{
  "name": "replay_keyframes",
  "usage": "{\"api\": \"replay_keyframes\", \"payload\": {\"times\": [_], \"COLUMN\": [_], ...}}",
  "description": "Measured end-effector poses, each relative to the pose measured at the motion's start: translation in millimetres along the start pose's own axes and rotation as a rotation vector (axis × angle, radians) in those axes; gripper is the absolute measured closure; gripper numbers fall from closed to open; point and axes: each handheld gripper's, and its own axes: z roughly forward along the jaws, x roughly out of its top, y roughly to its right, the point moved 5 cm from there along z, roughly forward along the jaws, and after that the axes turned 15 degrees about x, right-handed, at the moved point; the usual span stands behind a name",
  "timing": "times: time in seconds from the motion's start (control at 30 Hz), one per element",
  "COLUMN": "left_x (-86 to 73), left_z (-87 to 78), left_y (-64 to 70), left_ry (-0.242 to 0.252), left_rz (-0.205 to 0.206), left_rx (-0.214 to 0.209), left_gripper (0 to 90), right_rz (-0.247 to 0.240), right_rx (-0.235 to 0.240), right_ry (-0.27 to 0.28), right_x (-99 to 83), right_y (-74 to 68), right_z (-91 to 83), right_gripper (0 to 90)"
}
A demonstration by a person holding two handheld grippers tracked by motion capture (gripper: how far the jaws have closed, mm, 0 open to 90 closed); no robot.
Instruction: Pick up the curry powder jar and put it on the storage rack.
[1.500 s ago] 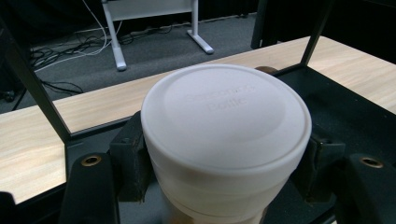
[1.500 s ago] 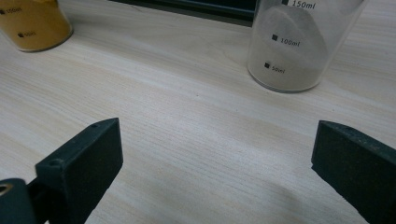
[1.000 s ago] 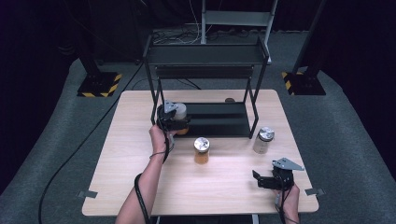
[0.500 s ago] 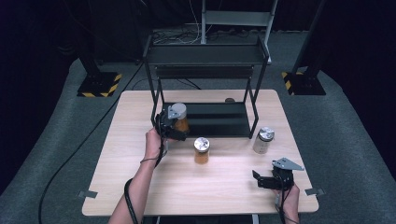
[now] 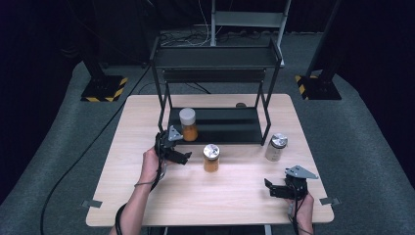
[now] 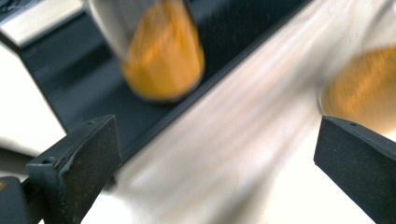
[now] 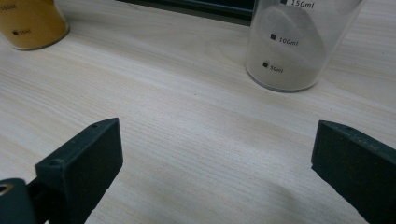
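Left gripper: jaws wide, empty, beside orange jar on rack shelf. Right gripper: wide, empty. Risk: a jaw could topple jar.

Front half of bench is bare wood, free to pass. Rack posts block the back; w/ orange jar on its lower shelf, second orange jar and grey jar just in front, open gaps btwn them.

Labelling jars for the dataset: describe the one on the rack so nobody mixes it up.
Find the black metal rack at the table's far edge. On its bottom shelf, at the left end, stands the jar. It has orange contents and a white lid; the other orange jar sits on the tabletop under a metal lid.
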Motion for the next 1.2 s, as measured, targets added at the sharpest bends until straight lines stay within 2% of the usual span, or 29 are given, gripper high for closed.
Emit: {"api": "replay_keyframes", "payload": {"times": [0.07,0.17,0.2,0.27,0.43,0.5,0.8,1.2], "left_x": [-13.6,-34.4,-41.6,-55.4,-86.7,-97.0,-111.5,-111.9], "left_z": [-3.8,-9.9,-12.3,-16.4,-25.7,-31.9,-45.8,-45.6], "left_y": [0.5,1.8,2.2,2.6,4.7,6.9,6.4,6.5], "left_ry": [-0.018,-0.051,-0.054,-0.071,-0.1,-0.078,-0.068,-0.07], "left_rz": [-0.009,-0.065,-0.071,-0.079,-0.131,-0.153,-0.18,-0.174], "left_rx": [0.001,-0.029,-0.03,-0.025,-0.018,-0.002,0.029,0.021], "left_gripper": [0.3,2.1,2.0,1.9,1.9,1.5,1.5,0.1], "right_rz": [-0.001,-0.001,-0.001,0.0,-0.002,-0.003,-0.004,-0.005], "right_rx": [0.0,-0.002,-0.002,-0.002,-0.003,-0.006,-0.013,-0.003], "right_ry": [-0.001,-0.001,-0.002,-0.002,-0.006,-0.006,-0.012,-0.012], "right_x": [0.0,0.0,0.0,0.0,-0.1,-0.1,-0.2,-0.2], "right_y": [0.0,-0.1,0.0,0.0,0.0,-0.2,-0.3,-0.5], "right_z": [0.1,0.1,0.1,0.2,0.6,0.5,1.1,1.1], "right_gripper": [1.1,1.1,1.1,1.1,1.1,1.1,1.1,1.1]}}
